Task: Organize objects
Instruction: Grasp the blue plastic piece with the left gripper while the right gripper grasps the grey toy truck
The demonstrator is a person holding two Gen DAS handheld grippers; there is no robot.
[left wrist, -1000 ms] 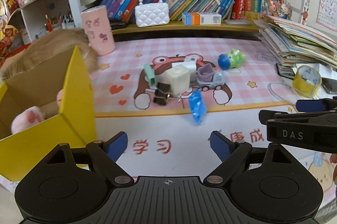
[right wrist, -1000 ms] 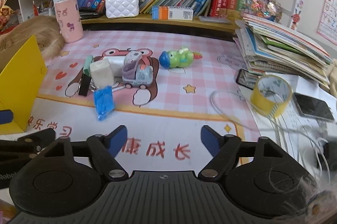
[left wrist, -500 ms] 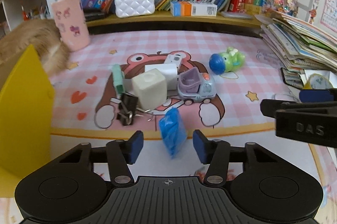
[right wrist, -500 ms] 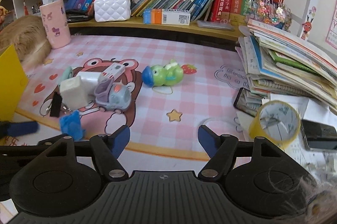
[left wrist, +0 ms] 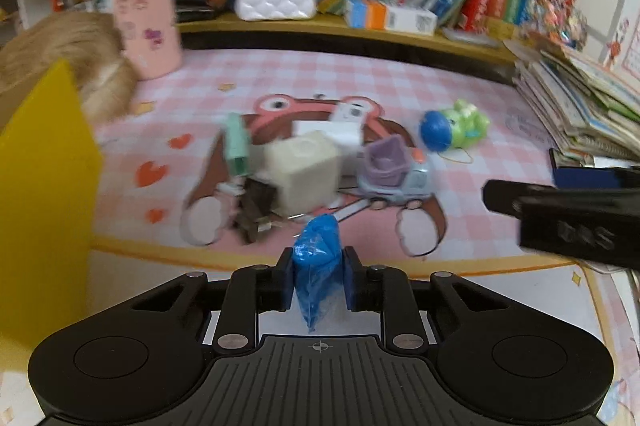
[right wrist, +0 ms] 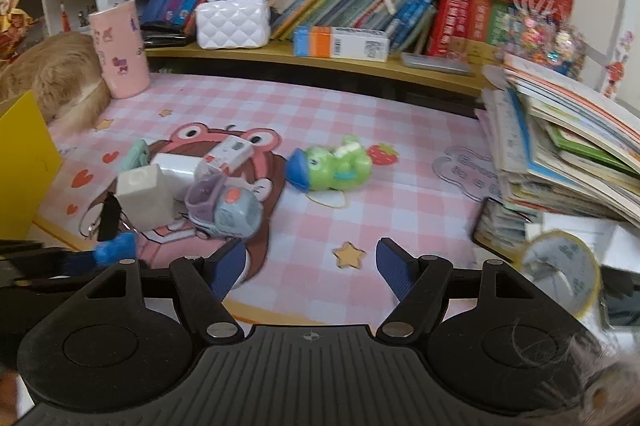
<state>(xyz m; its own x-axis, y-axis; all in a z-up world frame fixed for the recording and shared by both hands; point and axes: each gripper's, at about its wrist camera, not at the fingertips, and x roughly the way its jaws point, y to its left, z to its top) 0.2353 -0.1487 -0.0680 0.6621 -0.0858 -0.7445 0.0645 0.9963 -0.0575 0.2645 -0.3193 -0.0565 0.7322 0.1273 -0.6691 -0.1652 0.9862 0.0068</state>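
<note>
Left gripper (left wrist: 318, 280): jaws drawn nearly together, clamped on either side of a crumpled blue packet (left wrist: 318, 266). Packet stands upright between the pads, its top rising above them, near the front edge of the surface, just in front of the toy cluster.

Right gripper (right wrist: 310, 262): jaws spread wide, holding nothing, touching nothing; below them lies bare pink checked mat (right wrist: 360, 210) with a printed star.

Toy cluster, mid-surface on the bear print: white cube (left wrist: 306, 174), black binder clip (left wrist: 254, 214) touching its front left, mint-green piece (left wrist: 236, 146) behind that, white box (left wrist: 344, 124) at the back, purple-and-grey toy truck (right wrist: 222, 206) to the right. Green and blue toy (right wrist: 330, 166) lies apart, further right.

Hard to read: the left wrist view is motion-blurred, so contacts within the cluster are uncertain. The packet's lower end is hidden behind the gripper body. In the right wrist view only a blue scrap of the packet shows.

Edges: yellow box (left wrist: 44, 194) walls the left edge, cut off by the frame; book stack (right wrist: 568, 154) and tape roll (right wrist: 564, 274) crowd the right edge; pink cup (right wrist: 120, 52) stands at the back left corner. Open mat lies between truck and books.
</note>
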